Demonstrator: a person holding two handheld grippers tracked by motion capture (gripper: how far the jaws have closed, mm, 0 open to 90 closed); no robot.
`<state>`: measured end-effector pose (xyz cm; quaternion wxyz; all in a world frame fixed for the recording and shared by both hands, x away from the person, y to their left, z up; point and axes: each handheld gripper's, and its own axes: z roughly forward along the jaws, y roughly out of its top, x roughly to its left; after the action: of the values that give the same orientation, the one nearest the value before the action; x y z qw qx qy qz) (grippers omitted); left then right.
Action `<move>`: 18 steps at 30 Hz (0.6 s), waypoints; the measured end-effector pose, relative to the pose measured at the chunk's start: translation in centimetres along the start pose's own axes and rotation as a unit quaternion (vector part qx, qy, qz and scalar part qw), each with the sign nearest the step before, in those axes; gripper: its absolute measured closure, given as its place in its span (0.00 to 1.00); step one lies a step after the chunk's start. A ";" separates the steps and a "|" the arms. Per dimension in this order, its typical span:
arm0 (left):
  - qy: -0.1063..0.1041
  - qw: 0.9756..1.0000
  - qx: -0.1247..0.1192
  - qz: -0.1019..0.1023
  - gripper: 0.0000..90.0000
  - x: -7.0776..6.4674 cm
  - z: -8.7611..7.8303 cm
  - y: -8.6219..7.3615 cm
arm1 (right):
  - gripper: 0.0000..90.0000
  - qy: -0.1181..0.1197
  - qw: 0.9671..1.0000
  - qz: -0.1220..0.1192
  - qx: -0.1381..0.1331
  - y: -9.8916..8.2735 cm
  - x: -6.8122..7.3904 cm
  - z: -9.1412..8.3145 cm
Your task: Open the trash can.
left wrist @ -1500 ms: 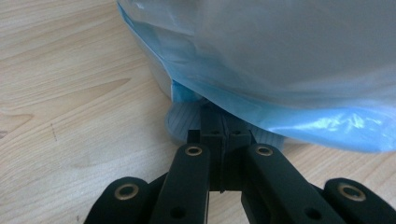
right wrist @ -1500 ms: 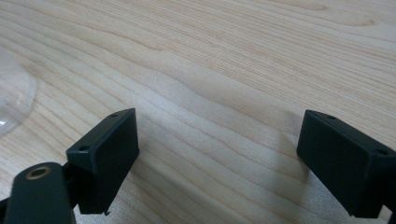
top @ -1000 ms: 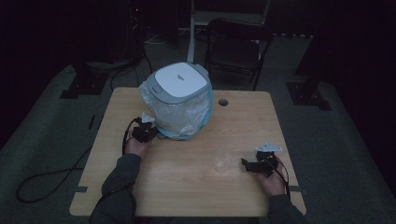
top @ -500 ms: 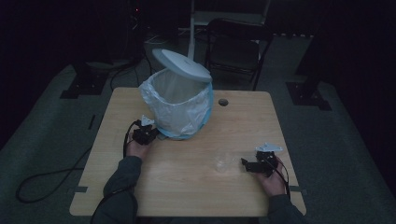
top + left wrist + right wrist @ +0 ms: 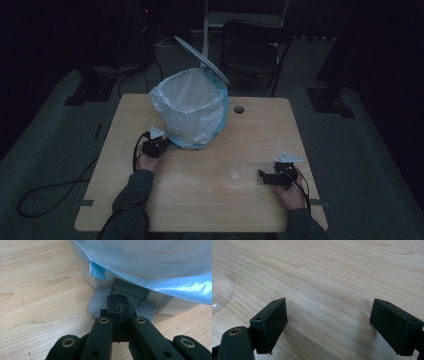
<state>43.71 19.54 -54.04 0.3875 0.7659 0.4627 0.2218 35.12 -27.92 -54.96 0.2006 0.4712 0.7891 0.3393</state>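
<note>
Pressing closed tips of left gripper (image 5: 117, 302) onto grey pedal (image 5: 100, 301) at foot of bin (image 5: 192, 112); jaws together, nothing between them. Bin stands at far left-centre of table (image 5: 270, 125), blue-white liner (image 5: 155, 262) draped over rim, lid (image 5: 200, 57) tilted up behind. Right gripper (image 5: 328, 325) spread wide, empty, resting near right edge just beside clear plastic cup (image 5: 239, 174)

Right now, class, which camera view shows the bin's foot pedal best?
The left gripper view: the grey ribbed pedal lies close up, with the shut left gripper on it. In the high view the hand and bin hide it. The right gripper view faces bare table.
</note>
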 end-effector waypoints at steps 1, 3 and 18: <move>0.000 1.000 0.000 0.000 1.00 0.0 0.0 0.0 | 0.15 0.000 1.000 0.000 0.000 0.0 0.0 0.0; 0.002 1.000 -0.001 0.001 1.00 -0.1 0.0 0.0 | 0.15 0.000 1.000 0.000 0.000 0.0 0.0 0.0; 0.013 1.000 -0.001 0.009 1.00 -0.4 0.0 0.0 | 0.15 -0.002 1.000 0.002 0.000 0.0 0.1 0.0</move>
<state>43.51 19.18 -54.05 0.3798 0.7666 0.4611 0.2357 35.07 -27.78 -54.97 0.2016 0.4737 0.7875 0.3389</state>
